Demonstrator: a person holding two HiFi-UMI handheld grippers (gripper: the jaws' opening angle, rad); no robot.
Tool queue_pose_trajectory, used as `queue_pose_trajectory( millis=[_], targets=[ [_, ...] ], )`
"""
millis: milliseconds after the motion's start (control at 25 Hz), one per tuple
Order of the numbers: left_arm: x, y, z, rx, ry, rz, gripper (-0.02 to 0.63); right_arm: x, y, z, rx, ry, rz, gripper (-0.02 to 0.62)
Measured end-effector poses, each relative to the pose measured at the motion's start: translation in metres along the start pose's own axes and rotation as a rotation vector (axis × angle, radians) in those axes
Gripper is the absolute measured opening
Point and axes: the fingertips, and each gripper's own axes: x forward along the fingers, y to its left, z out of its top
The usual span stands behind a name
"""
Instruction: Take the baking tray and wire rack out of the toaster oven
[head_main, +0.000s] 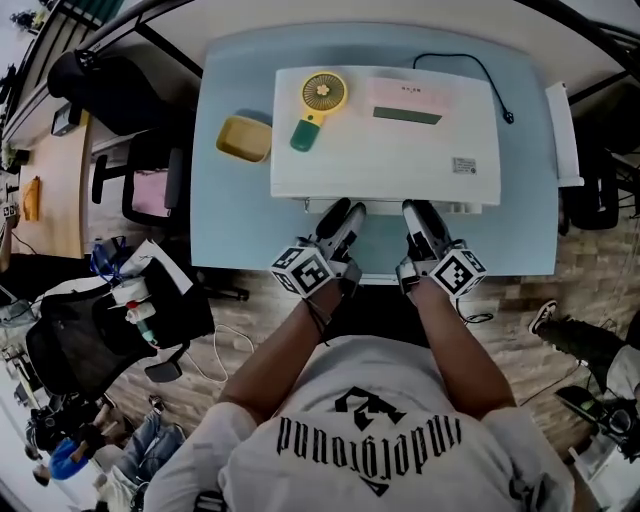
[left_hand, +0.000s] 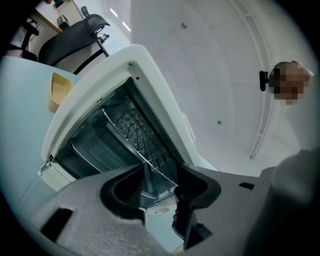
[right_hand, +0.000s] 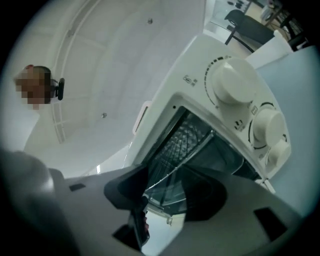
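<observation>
Toaster oven (head_main: 385, 150) on pale-blue table (head_main: 232, 225)

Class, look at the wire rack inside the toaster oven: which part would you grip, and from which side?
Grip the wire rack by its front bar, coming level through the open front of the toaster oven. It lies flat with walls at both sides and behind, so only that edge is reachable, probably with one jaw above and one below.

Only "underground" can be read, in black gothic letters (upside down in the head view) on the white shirt (head_main: 370, 430) behind the left gripper (head_main: 345, 212) and right gripper (head_main: 416, 212); the sticker (head_main: 464, 165) on the oven (head_main: 385, 150) top beyond the right gripper and its knob markings (right_hand: 216, 66) are too small.
</observation>
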Motion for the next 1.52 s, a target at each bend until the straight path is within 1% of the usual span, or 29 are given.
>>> queue_pose_trajectory(
  millis=[80, 200, 360, 680, 840, 1080, 1360, 1520],
  targets=[
    [0.004, 0.007, 0.003, -0.043, -0.024, 0.007, 0.213, 0.004, -0.005, 0.000, 0.051, -0.019, 0.002, 0.192],
    [0.011, 0.017, 0.008, -0.100, -0.060, 0.012, 0.215, 0.013, -0.008, 0.002, 0.126, -0.050, 0.040, 0.192],
    [0.021, 0.027, 0.017, -0.160, -0.104, 0.015, 0.215, 0.026, -0.010, 0.009, 0.174, -0.075, 0.082, 0.192],
    [0.041, 0.037, 0.030, -0.232, -0.154, 0.005, 0.215, 0.043, -0.026, 0.019, 0.270, -0.104, 0.076, 0.184],
    [0.050, 0.037, 0.033, -0.296, -0.185, -0.025, 0.215, 0.049, -0.032, 0.021, 0.314, -0.123, 0.075, 0.178],
    [0.063, 0.036, 0.037, -0.325, -0.205, -0.050, 0.209, 0.061, -0.037, 0.026, 0.346, -0.136, 0.084, 0.164],
    [0.072, 0.042, 0.044, -0.328, -0.224, -0.031, 0.163, 0.063, -0.047, 0.027, 0.404, -0.163, 0.071, 0.094],
    [0.073, 0.043, 0.049, -0.322, -0.241, -0.029, 0.096, 0.063, -0.046, 0.027, 0.399, -0.162, 0.069, 0.011]
  ],
)
